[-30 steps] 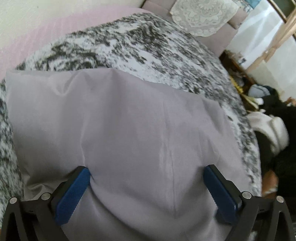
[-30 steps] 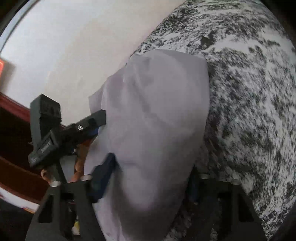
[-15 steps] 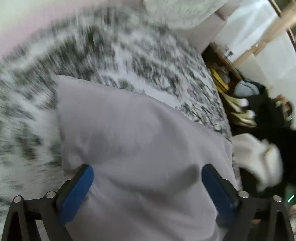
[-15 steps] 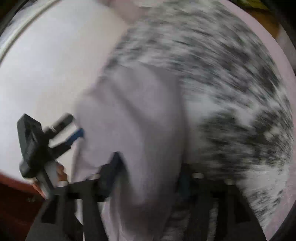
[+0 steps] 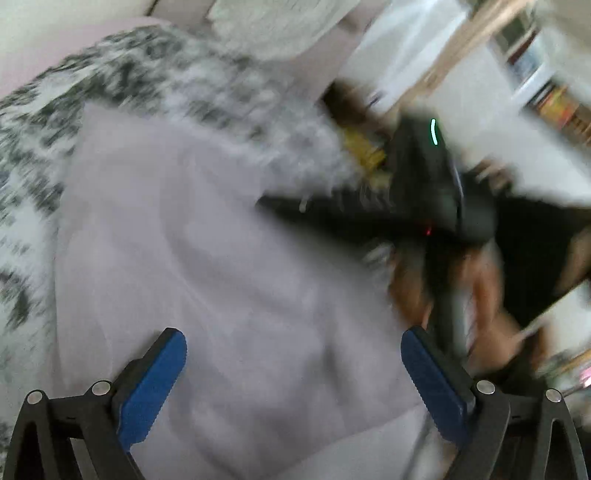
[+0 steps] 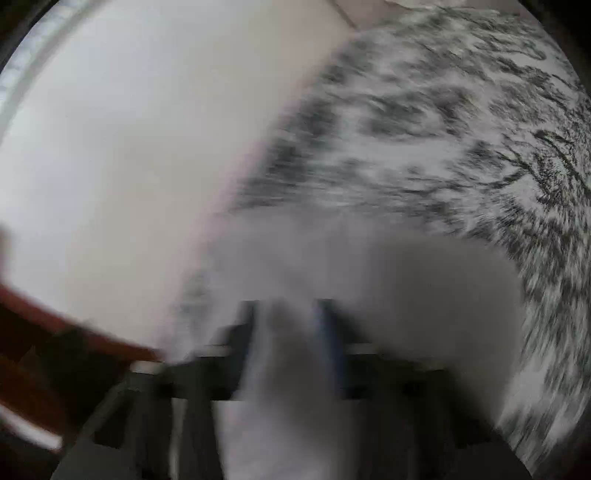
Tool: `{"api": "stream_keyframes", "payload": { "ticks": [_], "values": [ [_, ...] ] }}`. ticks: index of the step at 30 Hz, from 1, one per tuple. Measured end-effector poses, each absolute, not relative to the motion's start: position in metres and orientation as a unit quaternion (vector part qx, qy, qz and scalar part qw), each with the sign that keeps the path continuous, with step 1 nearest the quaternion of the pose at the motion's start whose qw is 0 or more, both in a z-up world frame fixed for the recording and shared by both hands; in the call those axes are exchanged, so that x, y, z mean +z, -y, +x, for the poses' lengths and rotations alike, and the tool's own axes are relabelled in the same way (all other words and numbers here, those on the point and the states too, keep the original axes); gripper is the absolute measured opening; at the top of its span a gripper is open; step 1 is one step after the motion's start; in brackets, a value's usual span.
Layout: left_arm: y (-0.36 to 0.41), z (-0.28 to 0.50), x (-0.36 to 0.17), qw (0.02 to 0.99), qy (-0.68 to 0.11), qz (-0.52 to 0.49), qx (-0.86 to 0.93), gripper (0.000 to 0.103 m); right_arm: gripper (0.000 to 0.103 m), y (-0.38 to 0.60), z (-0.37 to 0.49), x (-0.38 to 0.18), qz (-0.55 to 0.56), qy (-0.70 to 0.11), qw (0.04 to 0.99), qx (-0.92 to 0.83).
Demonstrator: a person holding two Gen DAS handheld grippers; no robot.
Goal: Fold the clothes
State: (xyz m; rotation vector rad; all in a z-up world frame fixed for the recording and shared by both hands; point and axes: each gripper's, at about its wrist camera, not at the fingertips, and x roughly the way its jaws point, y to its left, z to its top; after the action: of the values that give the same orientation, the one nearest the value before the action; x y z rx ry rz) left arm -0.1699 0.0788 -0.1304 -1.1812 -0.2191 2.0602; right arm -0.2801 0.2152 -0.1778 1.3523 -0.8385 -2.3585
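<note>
1. A lilac cloth (image 5: pixel 221 258) is spread over a speckled blanket (image 5: pixel 155 74) on the bed; no bin, basket or box can be made out in either view.
2. The left gripper (image 5: pixel 293 373) is held low over the cloth, its blue fingers (image 5: pixel 151 387) set wide apart, with cloth lying between them but pressed by neither pad.
3. In the right wrist view, the right gripper (image 6: pixel 286 332) is seen with its fingers (image 6: pixel 327 332) drawn close together; they have just been closing, and a fold of the cloth (image 6: pixel 332 277) is pinched between them.
4. From the left wrist view the right gripper (image 5: pixel 424 192) is seen as a dark blurred shape at the cloth's right edge, with a hand (image 5: pixel 461 288) below it.
5. The blanket (image 6: pixel 443 129) is seen running beyond the cloth towards a pale wall (image 6: pixel 129 147).
6. Both views are smeared by blur; finer creases and the cloth's far edge cannot be told.
7. Behind the bed, a lace cover (image 5: pixel 280 26) is draped over a headboard.
</note>
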Motion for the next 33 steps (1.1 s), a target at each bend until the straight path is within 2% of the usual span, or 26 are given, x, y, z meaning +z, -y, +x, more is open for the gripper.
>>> {"api": "stream_keyframes", "payload": {
  "ticks": [3, 6, 8, 9, 11, 12, 13, 14, 16, 19, 24, 27, 33],
  "values": [
    [-0.086, -0.175, -0.147, 0.344, 0.026, -0.461, 0.818, 0.097, 0.000, -0.238, -0.297, -0.198, 0.458, 0.371, 0.138, -0.796],
    [-0.076, -0.186, -0.145, 0.330, 0.031, -0.466, 0.820, 0.096, 0.000, -0.222, -0.296, -0.182, 0.464, 0.303, 0.120, -0.824],
    [-0.064, -0.181, -0.132, 0.327, 0.061, -0.457, 0.825, 0.095, 0.007, -0.218, -0.284, -0.171, 0.459, 0.286, 0.111, -0.833],
    [-0.058, -0.176, -0.122, 0.332, 0.074, -0.443, 0.829, 0.096, 0.020, -0.213, -0.269, -0.160, 0.446, 0.278, 0.114, -0.843],
    [-0.054, -0.164, -0.108, 0.325, 0.065, -0.407, 0.851, 0.099, 0.053, -0.203, -0.228, -0.134, 0.391, 0.269, 0.151, -0.867],
    [-0.052, -0.163, -0.106, 0.315, 0.065, -0.412, 0.853, 0.099, 0.089, -0.198, -0.206, -0.129, 0.360, 0.264, 0.160, -0.880],
    [-0.048, -0.162, -0.101, 0.312, 0.075, -0.422, 0.848, 0.099, 0.101, -0.192, -0.194, -0.131, 0.354, 0.254, 0.139, -0.889],
    [-0.045, -0.160, -0.096, 0.312, 0.084, -0.429, 0.844, 0.099, 0.100, -0.189, -0.185, -0.134, 0.370, 0.249, 0.105, -0.889],
    [-0.035, -0.147, -0.080, 0.315, 0.105, -0.417, 0.846, 0.099, 0.082, -0.187, -0.165, -0.137, 0.389, 0.258, 0.067, -0.882],
    [-0.029, -0.114, -0.044, 0.259, 0.085, -0.368, 0.889, 0.100, 0.082, -0.197, -0.102, -0.112, 0.328, 0.320, 0.101, -0.883],
    [-0.047, -0.051, -0.004, 0.145, -0.014, -0.280, 0.949, 0.102, 0.089, -0.198, -0.025, -0.091, 0.298, 0.297, 0.073, -0.904],
    [-0.055, -0.024, 0.007, 0.161, -0.007, -0.259, 0.952, 0.102, 0.089, -0.200, 0.010, -0.095, 0.302, 0.344, 0.092, -0.884],
    [-0.067, 0.013, 0.019, 0.164, -0.023, -0.248, 0.954, 0.102, 0.089, -0.196, 0.065, -0.087, 0.284, 0.346, 0.072, -0.891]
  ]
}}
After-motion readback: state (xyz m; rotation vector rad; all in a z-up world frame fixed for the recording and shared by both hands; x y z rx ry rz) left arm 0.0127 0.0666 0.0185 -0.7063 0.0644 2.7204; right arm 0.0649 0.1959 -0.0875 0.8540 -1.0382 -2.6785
